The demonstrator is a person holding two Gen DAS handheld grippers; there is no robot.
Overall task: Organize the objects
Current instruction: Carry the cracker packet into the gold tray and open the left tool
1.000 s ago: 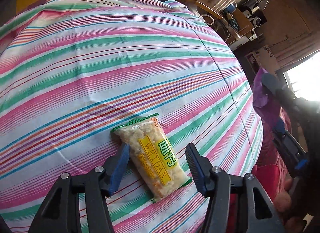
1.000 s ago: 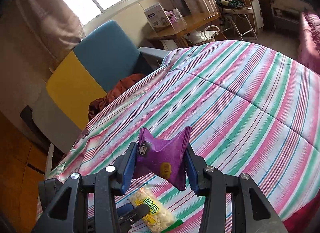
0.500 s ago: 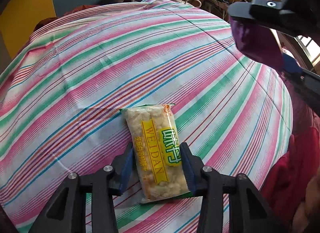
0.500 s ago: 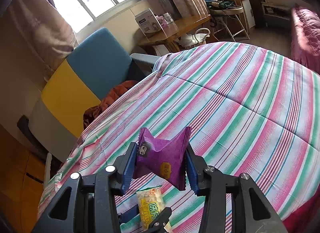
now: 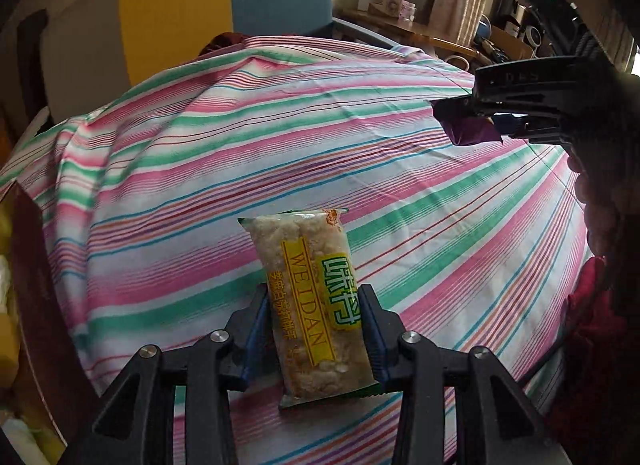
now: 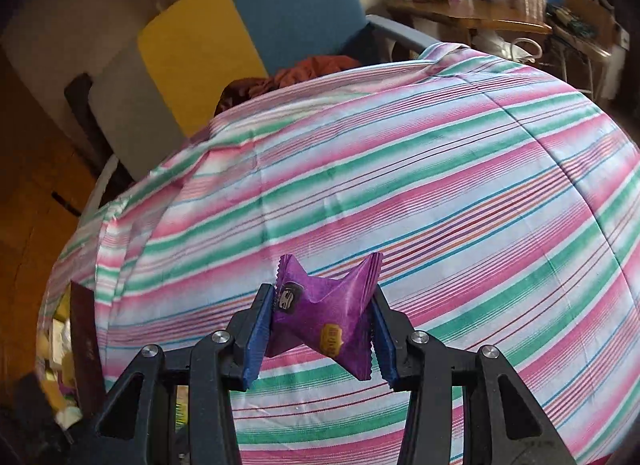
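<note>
On the striped bedspread (image 5: 280, 137), left gripper (image 5: 316, 329) fingers pinch the light, crumbly snack bar (image 5: 316, 305) mid-length; right gripper (image 6: 320, 329) clamps the purple candy packet (image 6: 324, 317) (slippery foil).

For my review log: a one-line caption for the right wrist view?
Right tool shut on a purple snack packet above the striped cloth.

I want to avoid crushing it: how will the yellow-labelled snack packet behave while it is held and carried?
The snack packet probably stays fairly stiff: it juts out straight between the left gripper pads without sagging. Its lumpy puffed filling looks light but likely brittle, so hard squeezing may crumble it. The glossy film could slip.
</note>
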